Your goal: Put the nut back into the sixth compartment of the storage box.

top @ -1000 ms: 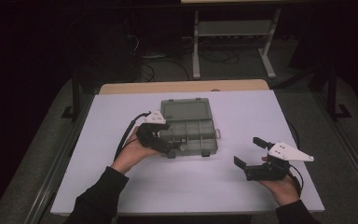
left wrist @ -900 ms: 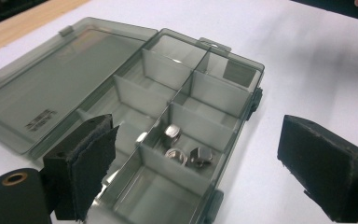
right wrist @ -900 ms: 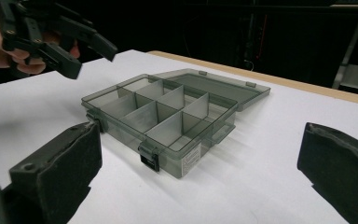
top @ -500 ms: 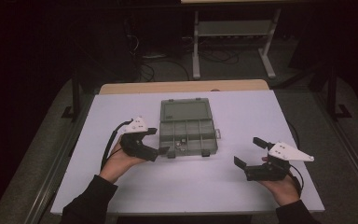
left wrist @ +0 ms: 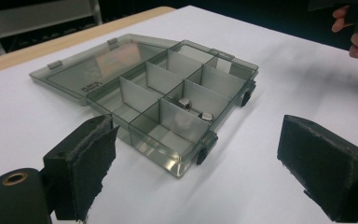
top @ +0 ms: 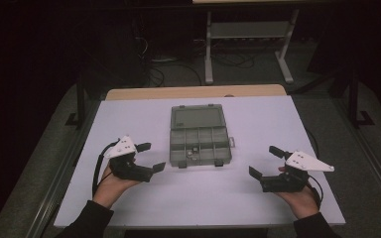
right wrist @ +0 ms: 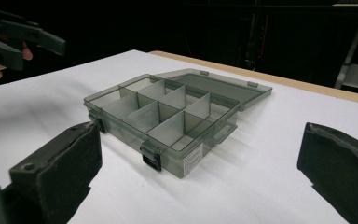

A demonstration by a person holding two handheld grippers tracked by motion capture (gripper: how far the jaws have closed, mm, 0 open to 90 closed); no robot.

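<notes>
Smoke-grey clear plastic makes up the compartment box (top: pixel 200 135), which lies open on the white table (top: pixel 278 124) ahead of both tongs and between them, its lid (left wrist: pixel 100 65) folded flat on the far side. A second ago the left gripper (top: pixel 146 157) was up against the box's near left corner; half a second ago it was already drawing away, and now it hovers near that corner but apart from it, jaws spread wide and empty. The right gripper (top: pixel 265 162) has not moved, resting well apart from the box on its other side, jaws likewise spread with nothing between them. I judge the opening of the box is done and the hands are clear for whatever comes next. By count: one box, eight compartments in two rows of four, two dark latches (right wrist: pixel 151 155) on the front wall, and two small metal nuts (left wrist: pixel 184 102) in one near-row compartment, seen in the left gripper view.
</notes>
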